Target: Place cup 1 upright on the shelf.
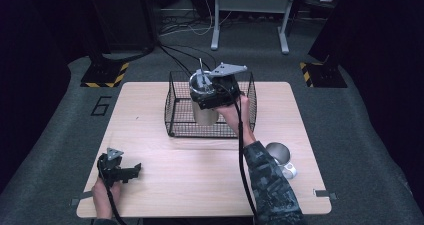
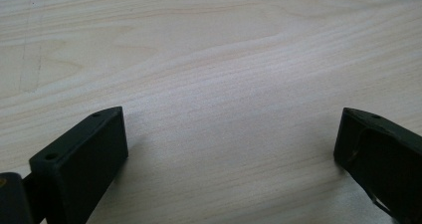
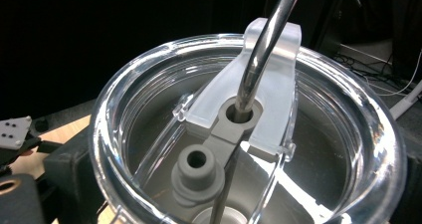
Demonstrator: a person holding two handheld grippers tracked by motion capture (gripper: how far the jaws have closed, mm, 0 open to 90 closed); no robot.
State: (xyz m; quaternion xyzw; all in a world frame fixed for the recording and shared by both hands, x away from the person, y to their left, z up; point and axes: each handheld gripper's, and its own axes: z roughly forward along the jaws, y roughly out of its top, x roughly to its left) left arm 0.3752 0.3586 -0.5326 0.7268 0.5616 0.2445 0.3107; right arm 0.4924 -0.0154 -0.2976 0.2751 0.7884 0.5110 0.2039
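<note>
High view shows the wooden table (image 1: pixel 165 185) bearing a wire basket (image 1: pixel 175 110) at its far middle; the right gripper (image 1: pixel 216 96) clamps a beige tumbler (image 1: pixel 204 114) with clear lid (image 3: pixel 239 134) and metal straw (image 3: pixel 259 50) above that basket. Left gripper (image 1: pixel 131 172) rests toward the near-left corner, jaws wide.

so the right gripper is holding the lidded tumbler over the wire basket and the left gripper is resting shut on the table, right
Not quite. The left gripper is open: the left gripper view shows its jaws wide apart with bare table between them. The rest holds: in the high view the right gripper holds the lidded tumbler over the wire basket.
</note>
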